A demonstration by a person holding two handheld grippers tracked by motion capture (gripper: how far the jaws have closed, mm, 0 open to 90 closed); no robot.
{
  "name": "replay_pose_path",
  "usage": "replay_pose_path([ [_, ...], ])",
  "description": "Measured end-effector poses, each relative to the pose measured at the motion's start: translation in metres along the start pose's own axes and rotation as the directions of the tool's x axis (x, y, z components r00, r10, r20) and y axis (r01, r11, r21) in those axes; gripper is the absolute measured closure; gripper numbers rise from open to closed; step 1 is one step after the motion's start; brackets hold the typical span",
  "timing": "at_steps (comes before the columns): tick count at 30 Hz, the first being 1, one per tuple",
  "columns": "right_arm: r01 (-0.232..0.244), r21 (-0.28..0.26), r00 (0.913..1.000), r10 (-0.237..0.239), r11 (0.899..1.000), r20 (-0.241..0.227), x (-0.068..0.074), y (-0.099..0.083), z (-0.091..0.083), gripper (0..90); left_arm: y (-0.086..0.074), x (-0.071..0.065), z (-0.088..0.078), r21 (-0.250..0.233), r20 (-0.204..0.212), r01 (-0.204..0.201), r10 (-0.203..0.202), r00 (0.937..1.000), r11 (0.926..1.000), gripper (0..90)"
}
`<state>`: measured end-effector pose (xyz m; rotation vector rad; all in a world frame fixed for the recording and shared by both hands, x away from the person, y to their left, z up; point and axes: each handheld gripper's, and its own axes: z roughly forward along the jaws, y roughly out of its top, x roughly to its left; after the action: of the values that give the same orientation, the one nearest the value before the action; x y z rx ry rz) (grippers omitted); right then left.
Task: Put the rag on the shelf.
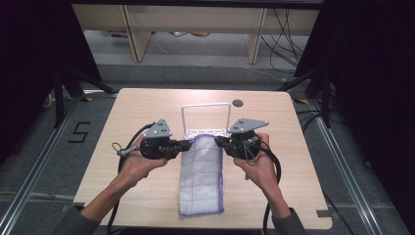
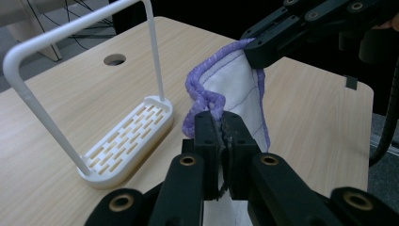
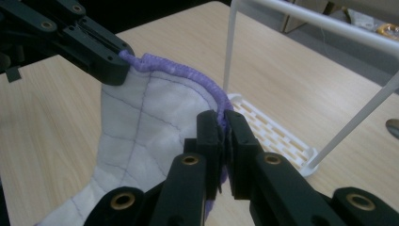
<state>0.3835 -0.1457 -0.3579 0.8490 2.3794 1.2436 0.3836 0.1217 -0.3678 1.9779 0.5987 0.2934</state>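
High view: white cloth (image 1: 201, 177) with purple edging lies lengthwise on table (image 1: 137, 105), far end lifted. Left gripper (image 1: 187, 144) and right gripper (image 1: 219, 141) each pinch 1 far corner, just in front of white rack (image 1: 206, 120).

Left gripper view: jaws pressed together on purple hem of cloth (image 2: 235, 89); rack (image 2: 123, 143) to the left.

Right gripper view: jaws clamped on hem; cloth (image 3: 141, 136) sags toward table; rack (image 3: 268, 129) behind.
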Motion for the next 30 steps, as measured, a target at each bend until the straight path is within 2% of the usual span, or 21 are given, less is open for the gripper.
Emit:
replay_pose_path([
  [1, 0.0, 0.0, 1.0, 0.0, 1.0, 0.0, 0.0, 0.0, 0.0, 86.1, 0.0, 0.0, 0.0, 0.0, 0.0, 0.0, 0.0, 1.0, 1.0, 85.5],
  [2, 0.004, -0.03, 0.9999, -0.003, 1.0, 0.011, 0.0, 0.004, -0.005, 86.2, 0.006, 0.0, -0.003, -0.001, -0.008, -0.019, 0.018, 0.9998, 0.9998, 85.5],
  [3, 0.009, -0.029, 1.0, -0.009, 1.0, 0.0, 0.0, 0.006, -0.007, 86.2, 0.009, 0.0, -0.004, -0.001, -0.012, -0.027, 0.027, 0.9996, 0.9996, 85.5],
  [4, 0.022, -0.038, 0.9996, -0.021, 0.999, 0.02, 0.0, 0.009, -0.01, 86.2, 0.012, 0.001, -0.005, -0.001, -0.015, -0.029, 0.029, 0.9995, 0.9996, 85.6],
  [5, 0.007, -0.03, 0.9997, -0.007, 1.0, 0.022, 0.001, 0.011, -0.013, 86.2, 0.015, 0.001, -0.005, -0.016, -0.009, -0.018, 0.018, 0.9998, 0.9997, 85.6],
  [11, 0.014, -0.048, 0.999, -0.012, 0.999, 0.043, -0.002, 0.025, -0.023, 86.3, 0.029, 0.002, -0.012, -0.032, -0.021, -0.03, 0.03, 0.9993, 0.999, 85.7],
  [15, 0.036, -0.052, 0.9982, -0.033, 0.998, 0.049, -0.005, 0.037, -0.027, 86.3, 0.039, 0.007, -0.013, -0.044, -0.023, -0.016, 0.015, 0.9996, 0.9989, 85.7],
  [16, 0.025, -0.052, 0.9982, -0.022, 0.998, 0.056, -0.006, 0.042, -0.028, 86.3, 0.041, 0.008, -0.013, -0.042, -0.025, -0.017, 0.016, 0.9996, 0.999, 85.7],
  [19, 0.031, -0.066, 0.998, -0.028, 0.997, 0.056, -0.009, 0.045, -0.026, 86.3, 0.046, 0.012, -0.013, -0.052, -0.022, 0.0, -0.001, 0.9998, 0.9987, 85.7],
  [20, 0.012, -0.06, 0.9982, -0.008, 0.998, 0.059, -0.01, 0.048, -0.027, 86.3, 0.049, 0.015, -0.013, -0.044, -0.028, 0.001, -0.003, 0.9996, 0.999, 85.7],
  [23, 0.027, -0.064, 0.9979, -0.023, 0.998, 0.06, -0.013, 0.053, -0.026, 86.3, 0.054, 0.018, -0.014, -0.041, -0.027, 0.007, -0.009, 0.9996, 0.9991, 85.7],
  [24, 0.015, -0.058, 0.9981, -0.011, 0.998, 0.061, -0.014, 0.054, -0.027, 86.3, 0.057, 0.02, -0.014, -0.042, -0.031, 0.009, -0.011, 0.9995, 0.9991, 85.7],
  [25, 0.025, -0.068, 0.9979, -0.021, 0.997, 0.062, -0.016, 0.057, -0.027, 86.3, 0.059, 0.021, -0.015, -0.043, -0.03, 0.011, -0.013, 0.9995, 0.999, 85.7],
  [26, 0.01, -0.063, 0.9983, -0.007, 0.998, 0.058, -0.016, 0.059, -0.028, 86.3, 0.062, 0.023, -0.015, -0.046, -0.032, 0.014, -0.015, 0.9994, 0.9988, 85.7],
  [27, 0.028, -0.072, 0.9977, -0.023, 0.997, 0.063, -0.018, 0.062, -0.029, 86.3, 0.065, 0.025, -0.016, -0.048, -0.039, 0.011, -0.013, 0.9992, 0.9988, 85.6],
  [28, 0.013, -0.072, 0.9976, -0.008, 0.997, 0.068, -0.018, 0.064, -0.03, 86.3, 0.069, 0.027, -0.017, -0.05, -0.043, 0.016, -0.018, 0.9989, 0.9986, 85.6],
  [29, 0.033, -0.083, 0.9973, -0.027, 0.996, 0.068, -0.021, 0.068, -0.03, 86.3, 0.072, 0.029, -0.018, -0.054, -0.046, 0.016, -0.018, 0.9988, 0.9984, 85.6],
  [30, 0.018, -0.082, 0.9975, -0.012, 0.996, 0.07, -0.021, 0.071, -0.031, 86.3, 0.075, 0.031, -0.018, -0.056, -0.054, 0.02, -0.023, 0.9983, 0.9982, 85.6],
])
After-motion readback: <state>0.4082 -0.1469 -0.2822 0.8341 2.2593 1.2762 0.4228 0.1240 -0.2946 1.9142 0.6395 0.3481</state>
